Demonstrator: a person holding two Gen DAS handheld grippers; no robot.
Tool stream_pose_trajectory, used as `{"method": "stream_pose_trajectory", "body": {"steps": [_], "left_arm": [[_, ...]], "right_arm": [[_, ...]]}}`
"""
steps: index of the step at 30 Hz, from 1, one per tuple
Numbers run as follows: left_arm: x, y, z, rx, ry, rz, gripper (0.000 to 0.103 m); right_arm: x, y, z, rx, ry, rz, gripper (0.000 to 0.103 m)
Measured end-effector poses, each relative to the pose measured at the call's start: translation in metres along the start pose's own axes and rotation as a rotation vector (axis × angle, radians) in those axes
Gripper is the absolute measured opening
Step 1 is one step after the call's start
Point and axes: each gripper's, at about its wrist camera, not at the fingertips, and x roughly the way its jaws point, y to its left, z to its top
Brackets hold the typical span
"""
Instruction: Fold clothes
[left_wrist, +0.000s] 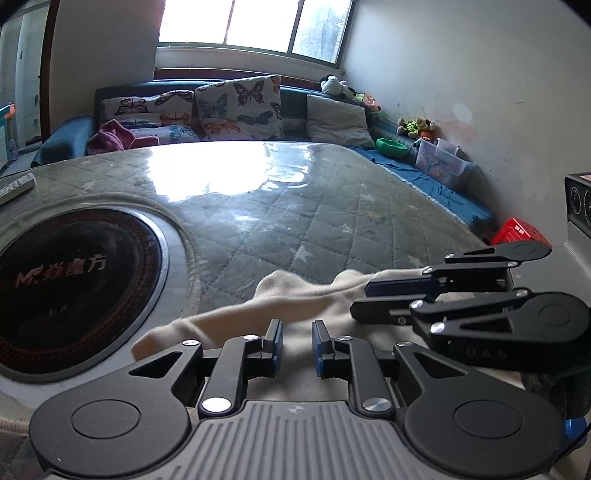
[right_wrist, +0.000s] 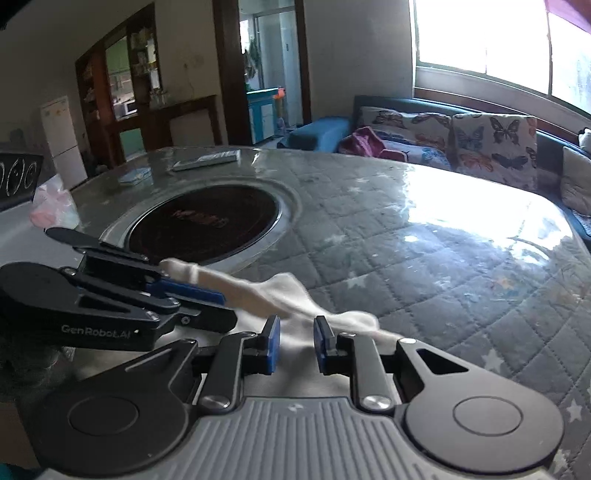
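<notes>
A cream garment (left_wrist: 295, 291) (right_wrist: 288, 291) lies bunched along the near edge of the quilted table (left_wrist: 295, 221). My left gripper (left_wrist: 297, 347) hovers low over its middle, with a narrow gap between the blue pads and smooth cloth showing through the gap. My right gripper (right_wrist: 297, 343) stands the same way over the cloth, jaws slightly apart. Each gripper shows side-on in the other's view: the right gripper (left_wrist: 360, 299) comes in from the right, the left gripper (right_wrist: 229, 306) from the left. Their tips rest close together on the garment. Neither pair of pads visibly pinches the fabric.
A round black hob (left_wrist: 74, 280) (right_wrist: 207, 225) is set into the table left of the cloth. A remote (right_wrist: 207, 160) lies at the far side. A sofa with butterfly cushions (left_wrist: 236, 107) runs behind the table, and a red basket (left_wrist: 517, 230) sits on the floor at right.
</notes>
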Motion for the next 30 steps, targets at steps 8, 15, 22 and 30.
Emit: {"method": "stream_pose_trajectory", "body": {"steps": [8,15,22,30], "left_arm": [[-0.008,0.012,-0.003,-0.033,-0.016,0.043,0.023],[-0.004,0.033,-0.003,-0.086,-0.025,0.079,0.022],[-0.005,0.036,-0.003,-0.090,-0.036,0.083,0.022],[-0.022,0.032,-0.005,-0.074,-0.055,0.088,0.031]], "right_arm": [[-0.001,0.004,-0.001,-0.007,-0.012,-0.007,0.022],[-0.002,-0.006,-0.004,0.036,-0.007,-0.009,0.024],[0.007,-0.030,-0.004,0.109,0.008,-0.058,0.024],[-0.020,-0.039,-0.018,0.119,-0.015,-0.097,0.025]]}}
